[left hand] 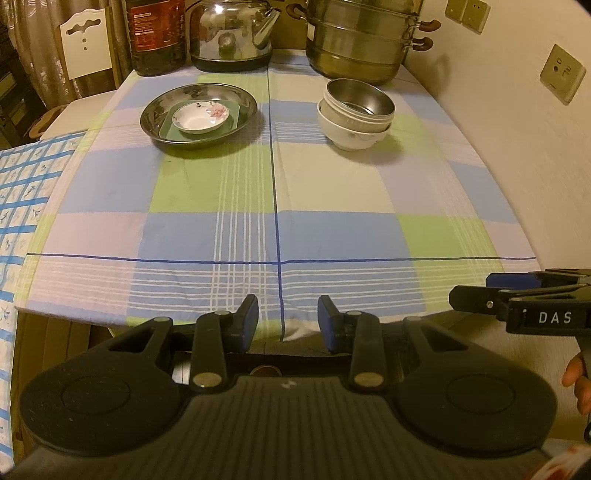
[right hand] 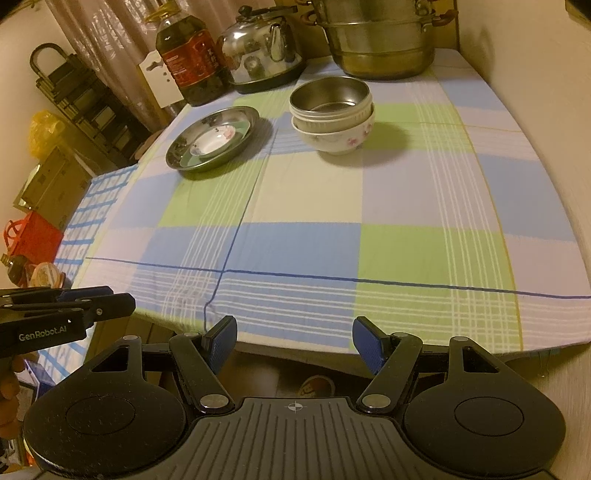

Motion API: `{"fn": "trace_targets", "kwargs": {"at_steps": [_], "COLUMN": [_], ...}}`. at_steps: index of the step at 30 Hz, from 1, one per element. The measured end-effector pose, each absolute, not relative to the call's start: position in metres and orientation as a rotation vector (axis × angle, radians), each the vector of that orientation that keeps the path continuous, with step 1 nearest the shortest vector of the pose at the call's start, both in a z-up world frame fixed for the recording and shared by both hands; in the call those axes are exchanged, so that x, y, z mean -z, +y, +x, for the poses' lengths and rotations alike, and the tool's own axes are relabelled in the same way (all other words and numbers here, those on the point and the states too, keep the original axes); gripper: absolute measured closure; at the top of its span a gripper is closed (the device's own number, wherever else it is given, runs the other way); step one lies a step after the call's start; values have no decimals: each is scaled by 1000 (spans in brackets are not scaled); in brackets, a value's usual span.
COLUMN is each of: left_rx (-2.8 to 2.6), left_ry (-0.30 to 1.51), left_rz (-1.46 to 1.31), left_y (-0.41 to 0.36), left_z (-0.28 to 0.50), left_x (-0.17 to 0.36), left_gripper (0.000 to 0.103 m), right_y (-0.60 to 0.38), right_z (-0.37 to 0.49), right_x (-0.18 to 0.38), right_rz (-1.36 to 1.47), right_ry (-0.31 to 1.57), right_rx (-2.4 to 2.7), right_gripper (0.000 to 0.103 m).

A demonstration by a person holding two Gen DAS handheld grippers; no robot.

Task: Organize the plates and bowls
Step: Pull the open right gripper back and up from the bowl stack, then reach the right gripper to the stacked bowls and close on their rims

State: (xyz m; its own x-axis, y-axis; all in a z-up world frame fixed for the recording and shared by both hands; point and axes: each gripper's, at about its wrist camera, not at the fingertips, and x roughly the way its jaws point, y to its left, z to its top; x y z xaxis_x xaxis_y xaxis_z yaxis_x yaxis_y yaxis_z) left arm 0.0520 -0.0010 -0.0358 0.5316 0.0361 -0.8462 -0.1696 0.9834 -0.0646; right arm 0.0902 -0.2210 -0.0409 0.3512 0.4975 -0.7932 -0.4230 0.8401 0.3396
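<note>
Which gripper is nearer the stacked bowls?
Right, though only slightly. The right gripper sits at the near table edge roughly in line with the stacked bowls; the left gripper sits beside it, further toward the plates' side. Both open and empty.

We've got a soft matt checked cloth [left hand: 332, 192] over the surface. On it, the shiny metal plate [left hand: 199, 116] carries a glossy ceramic saucer [left hand: 201, 117]. Right of the plate, a brushed steel bowl [left hand: 356, 101] sits in glazed white bowls [left hand: 351, 134]. Behind the plate, the kettle [left hand: 231, 33] is mirror-polished.
</note>
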Motion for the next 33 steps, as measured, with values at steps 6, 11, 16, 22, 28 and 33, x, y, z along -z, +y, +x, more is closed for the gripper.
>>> {"fn": "trace_targets", "kwargs": {"at_steps": [6,11,16,22,28,33], "left_rx": [-131,-130,-119,-81,-24,37], "left_ry": [1004,1007,1005,979,948,934], "left_rz": [-148,-146,-126,-101,-75,-48], "left_y": [-2,0,7,21,35,42], "left_z": [52,55,71,111,165,213], "left_x": [36,36,38,38,38,39], "left_gripper": [71,71,71,71,71,71], "right_y": [-222,-224,-227,-228,-227,-221], "right_z": [90,96,111,147,194,231], "right_x": [42,43,43,41,42,41], "right_rz": [82,84,90,115,176,212], "right_ry": [1056,1056,1055,1035,1022,997], "right_rx": [-596,-586,-549,-477,-383,-332], "right_gripper": [34,34,34,34,34,34]}}
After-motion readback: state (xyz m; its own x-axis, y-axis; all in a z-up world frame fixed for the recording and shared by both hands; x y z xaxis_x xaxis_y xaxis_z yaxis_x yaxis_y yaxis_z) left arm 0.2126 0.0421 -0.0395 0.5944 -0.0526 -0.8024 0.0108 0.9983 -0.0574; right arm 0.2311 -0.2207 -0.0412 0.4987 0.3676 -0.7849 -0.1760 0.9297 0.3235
